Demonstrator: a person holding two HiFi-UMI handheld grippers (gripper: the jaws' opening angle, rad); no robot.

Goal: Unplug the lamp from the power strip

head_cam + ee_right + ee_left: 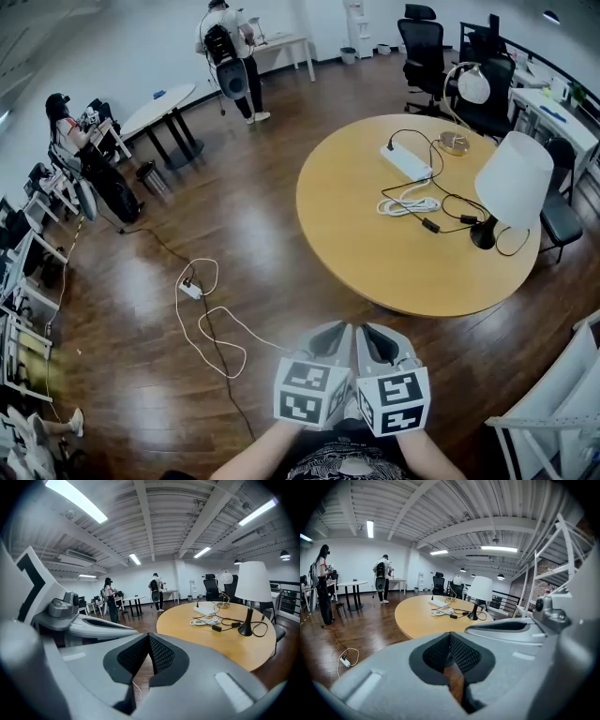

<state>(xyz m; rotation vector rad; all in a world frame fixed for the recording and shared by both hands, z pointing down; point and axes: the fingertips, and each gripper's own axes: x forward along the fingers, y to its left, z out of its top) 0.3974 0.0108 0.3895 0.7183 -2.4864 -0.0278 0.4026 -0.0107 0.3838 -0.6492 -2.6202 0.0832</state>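
Note:
A white-shaded lamp (514,178) stands on its black base at the right edge of the round wooden table (366,244). Its black cord loops across the top towards the white power strip (408,161), where a black plug sits at the far end. Both grippers hang low in front of me, side by side above the floor and well short of the table. My left gripper (330,330) is shut and holds nothing, and so is my right gripper (373,330). The left gripper view has the lamp (480,588) beyond the closed left gripper (451,637). The right gripper view shows the lamp (253,581), the strip (205,609) and the right gripper (149,637).
A coiled white cable (409,204) and a gold desk lamp (457,141) also lie on the table. On the floor to my left a second power strip (190,290) trails a white cord. Office chairs (424,47) stand behind the table, a white frame (553,412) at lower right, people at the back.

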